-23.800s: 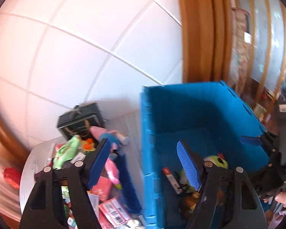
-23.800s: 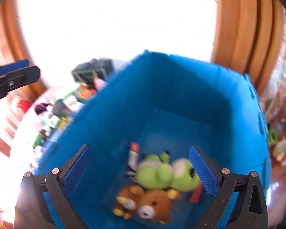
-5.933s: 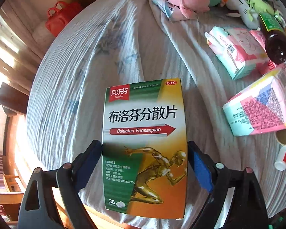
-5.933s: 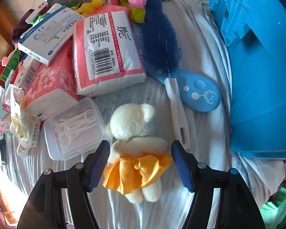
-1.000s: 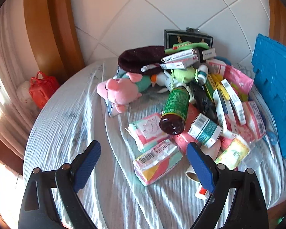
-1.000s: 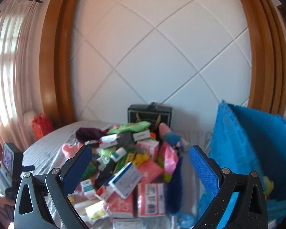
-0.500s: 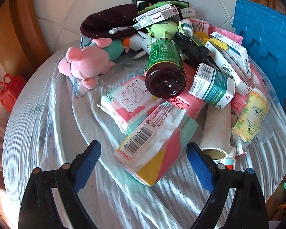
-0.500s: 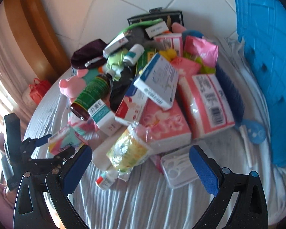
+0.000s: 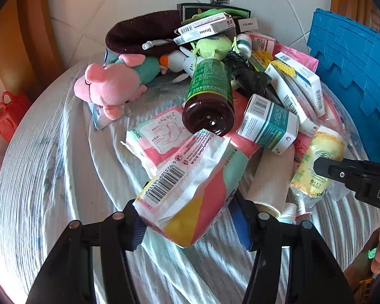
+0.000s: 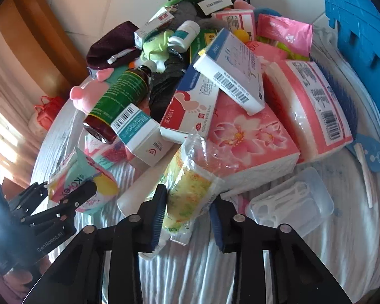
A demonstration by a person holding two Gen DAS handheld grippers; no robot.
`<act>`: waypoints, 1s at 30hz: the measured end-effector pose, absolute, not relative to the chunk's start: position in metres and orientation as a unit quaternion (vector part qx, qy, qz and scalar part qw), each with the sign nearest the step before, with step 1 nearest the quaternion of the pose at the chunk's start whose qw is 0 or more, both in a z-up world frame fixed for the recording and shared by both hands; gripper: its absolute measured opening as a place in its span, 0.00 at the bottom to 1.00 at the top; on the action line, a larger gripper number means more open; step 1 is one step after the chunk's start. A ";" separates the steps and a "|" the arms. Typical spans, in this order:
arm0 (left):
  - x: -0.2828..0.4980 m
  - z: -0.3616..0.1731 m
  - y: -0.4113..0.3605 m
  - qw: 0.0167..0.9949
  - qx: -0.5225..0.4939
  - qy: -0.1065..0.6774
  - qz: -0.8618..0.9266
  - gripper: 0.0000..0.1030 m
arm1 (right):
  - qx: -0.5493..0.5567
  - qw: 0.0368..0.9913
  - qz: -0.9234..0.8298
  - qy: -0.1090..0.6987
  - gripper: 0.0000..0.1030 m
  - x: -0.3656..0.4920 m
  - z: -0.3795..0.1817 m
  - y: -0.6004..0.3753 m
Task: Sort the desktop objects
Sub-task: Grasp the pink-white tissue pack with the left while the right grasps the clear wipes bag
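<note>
On the cloth-covered round table lies a heap of packs, boxes and toys. My left gripper is at the heap's near edge, its jaws closing with the pads against a pink, teal and yellow sanitary-pad pack that has a barcode on top. The right wrist view shows the same pack between the left gripper's fingers. My right gripper is closing on a yellow-green tissue pack in clear wrap, pads touching its sides. One right finger lies across that pack.
A blue crate stands at the right. A brown bottle, a pink pig plush and a cardboard tube crowd the pad pack. A clear floss-pick box and pink tissue packs lie right of my right gripper.
Both grippers came down onto the heap. Their jaws, wide open before, have closed in: the left around the pad pack, the right around the yellow-green tissue pack.
</note>
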State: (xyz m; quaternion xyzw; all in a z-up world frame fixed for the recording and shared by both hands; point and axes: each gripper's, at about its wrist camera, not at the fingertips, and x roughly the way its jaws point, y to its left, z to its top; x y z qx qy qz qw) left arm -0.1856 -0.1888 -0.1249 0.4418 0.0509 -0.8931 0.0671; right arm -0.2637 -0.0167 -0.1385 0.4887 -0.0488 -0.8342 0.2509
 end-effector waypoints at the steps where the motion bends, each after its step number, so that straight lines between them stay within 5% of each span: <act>1: -0.185 -0.118 -0.188 0.068 0.435 0.050 -0.897 0.55 | 0.480 0.256 -0.838 -0.047 0.16 -0.262 -0.131 -0.015; 30: -0.254 0.070 -0.039 0.016 0.243 0.008 -0.970 0.55 | 0.179 0.211 -0.961 -0.020 0.14 -0.271 0.099 0.135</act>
